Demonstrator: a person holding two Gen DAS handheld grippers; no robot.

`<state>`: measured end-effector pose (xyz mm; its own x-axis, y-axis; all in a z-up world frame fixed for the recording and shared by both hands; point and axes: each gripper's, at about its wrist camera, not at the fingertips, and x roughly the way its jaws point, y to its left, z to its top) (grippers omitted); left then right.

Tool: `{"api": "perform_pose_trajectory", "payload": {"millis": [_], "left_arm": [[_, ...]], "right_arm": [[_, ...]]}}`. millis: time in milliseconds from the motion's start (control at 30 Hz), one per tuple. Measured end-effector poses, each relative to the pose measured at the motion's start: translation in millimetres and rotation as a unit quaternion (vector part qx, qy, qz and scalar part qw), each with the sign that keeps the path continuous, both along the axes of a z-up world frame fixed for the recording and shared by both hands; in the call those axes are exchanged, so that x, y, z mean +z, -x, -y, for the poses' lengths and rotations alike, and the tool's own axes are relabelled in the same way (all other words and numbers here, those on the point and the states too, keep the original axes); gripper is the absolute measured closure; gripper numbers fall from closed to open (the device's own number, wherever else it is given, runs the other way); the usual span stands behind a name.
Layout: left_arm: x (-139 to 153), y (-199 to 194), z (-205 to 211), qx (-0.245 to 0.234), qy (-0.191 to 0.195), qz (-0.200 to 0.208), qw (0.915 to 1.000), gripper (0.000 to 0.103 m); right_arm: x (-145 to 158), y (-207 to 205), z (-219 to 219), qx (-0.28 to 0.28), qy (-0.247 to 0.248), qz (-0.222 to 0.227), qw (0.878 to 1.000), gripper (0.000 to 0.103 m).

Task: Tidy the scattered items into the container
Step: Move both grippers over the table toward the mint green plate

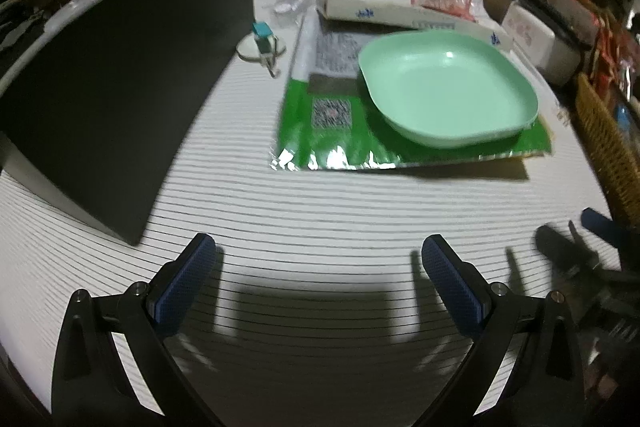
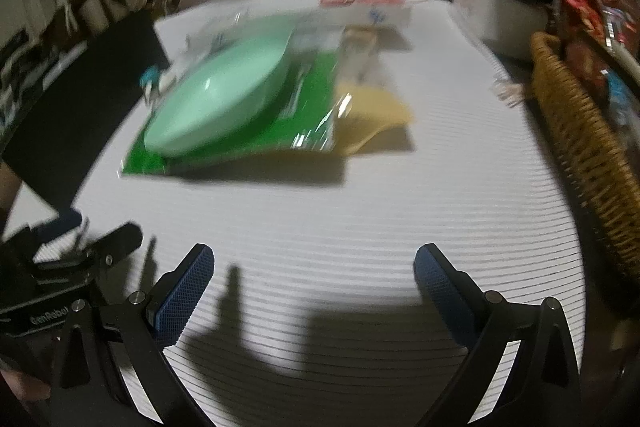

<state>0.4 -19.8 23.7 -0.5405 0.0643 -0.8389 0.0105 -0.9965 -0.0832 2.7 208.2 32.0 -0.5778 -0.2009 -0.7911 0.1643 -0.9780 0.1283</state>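
Both grippers hover low over the white striped counter w/ nothing held. Left gripper: blue-padded fingers spread wide, only striped surface between them. Right gripper: fingers spread wide too, empty. The shallow mint-green square plastic dish sits on a flat green foil-edged packet mid-counter, well ahead of both grippers; right wrist view is blurred but shows the same dish on the packet, w/ a yellow flat envelope-like piece sticking out from under the packet's right edge. Behind the dish lies a long white carton w/ blue print. Left of the packet: a small teal clip on a round white base, beside a large black flat panel. A woven wicker basket stands at the counter's right edge, filled w/ red packets. The right gripper's tip shows at the right edge of the left wrist view.
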Motion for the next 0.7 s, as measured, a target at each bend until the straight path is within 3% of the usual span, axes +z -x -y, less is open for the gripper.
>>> {"api": "perform_pose_trajectory", "payload": {"millis": [133, 200, 333, 700], "left_arm": [[15.1, 5.6, 4.6, -0.013, -0.035, 0.012, 0.9992, 0.001], [23.3, 8.6, -1.1, -0.030, -0.016, 0.009, 0.9994, 0.001], [35.7, 11.8, -14.3, -0.057, 0.029, -0.011, 0.9979, 0.002], [74.5, 49.8, -17.7, -0.035, 0.010, -0.038, 0.9986, 0.001]], "right_arm": [[29.0, 4.6, -21.3, 0.000, 0.047, -0.014, 0.999, 0.000], [40.7, 8.1, -26.4, 0.006, 0.059, -0.018, 0.998, 0.000], [61.7, 15.1, -27.5, 0.019, 0.046, -0.032, 0.998, 0.001], [93.5, 52.3, -17.1, 0.020, 0.040, -0.058, 0.997, 0.001]]}}
